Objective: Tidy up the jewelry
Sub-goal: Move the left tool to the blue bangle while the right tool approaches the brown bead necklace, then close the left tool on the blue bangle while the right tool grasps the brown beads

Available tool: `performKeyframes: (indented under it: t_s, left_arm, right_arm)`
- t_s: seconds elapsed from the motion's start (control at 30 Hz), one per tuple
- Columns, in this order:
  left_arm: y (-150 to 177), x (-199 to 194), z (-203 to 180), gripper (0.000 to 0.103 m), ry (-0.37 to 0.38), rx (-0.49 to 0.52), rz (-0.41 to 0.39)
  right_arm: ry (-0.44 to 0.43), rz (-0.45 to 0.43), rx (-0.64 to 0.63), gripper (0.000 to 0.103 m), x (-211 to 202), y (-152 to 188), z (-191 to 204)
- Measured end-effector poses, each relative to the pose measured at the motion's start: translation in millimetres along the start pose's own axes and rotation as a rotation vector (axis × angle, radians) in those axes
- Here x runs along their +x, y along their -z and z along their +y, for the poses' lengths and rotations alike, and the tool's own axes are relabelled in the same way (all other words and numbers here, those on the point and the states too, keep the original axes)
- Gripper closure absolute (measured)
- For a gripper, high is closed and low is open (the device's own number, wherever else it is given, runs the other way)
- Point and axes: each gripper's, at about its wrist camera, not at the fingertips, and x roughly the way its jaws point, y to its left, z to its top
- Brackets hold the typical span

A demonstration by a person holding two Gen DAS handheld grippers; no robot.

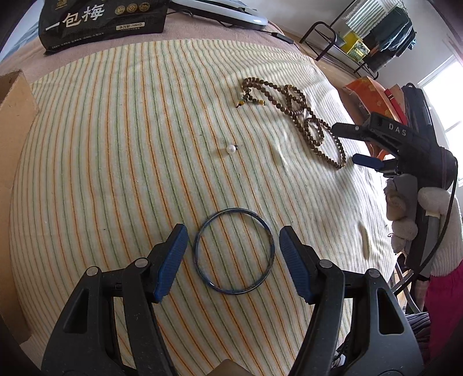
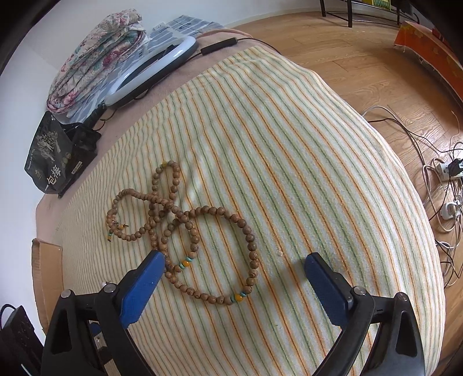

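Note:
A thin blue bangle (image 1: 197, 254) lies flat on the striped towel (image 1: 115, 144). My left gripper (image 1: 233, 230) is open and straddles it, one blue pad on each side, neither touching. A small white pearl (image 1: 230, 149) rests farther up the towel. A long string of brown wooden beads (image 1: 292, 98) lies in loops at the upper right. My right gripper (image 1: 351, 144) hovers at its near end. In the right wrist view, that gripper (image 2: 235, 256) is open over the nearest loop of beads (image 2: 251, 245). Its left pad is just above the strand.
A black snack bag (image 1: 101, 23) and a white ring light (image 1: 231, 11) lie at the bed's far edge. A cardboard box (image 1: 14, 144) flanks the towel on the left. Folded floral bedding (image 2: 98, 55) sits beyond. Cables (image 2: 445, 188) trail on the wood floor.

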Motion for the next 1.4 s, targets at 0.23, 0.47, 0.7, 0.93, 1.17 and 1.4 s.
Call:
performKeyframes:
  t_s: [0.23,0.47,0.7,0.93,1.17,1.4]
  left_arm:
    - [11,7,-16,0.026,-0.018,0.078,0.012]
    - [24,15,-41,0.021,-0.137,0.235,0.01]
    - [31,17,-43,0.02,-0.173,0.248,-0.012]
    - [36,21,-49,0.021,-0.211,0.275,-0.018]
    - [38,22,-50,0.021,-0.232,0.296,-0.028]
    - [39,20,-51,0.027,-0.254,0.289,-0.046]
  right_arm:
    - [-0.008,0.002,0.029,0.003,7,-8,2]
    - [-0.026,0.004,0.031,0.003,12,-14,16]
    - [-0.043,0.011,0.034,0.001,26,-24,43]
    - [0.02,0.001,-0.008,0.0,42,-33,69]
    - [0.177,0.003,-0.19,0.002,56,-27,92]
    - [0.222,-0.056,-0.326,0.04,49,-14,102]
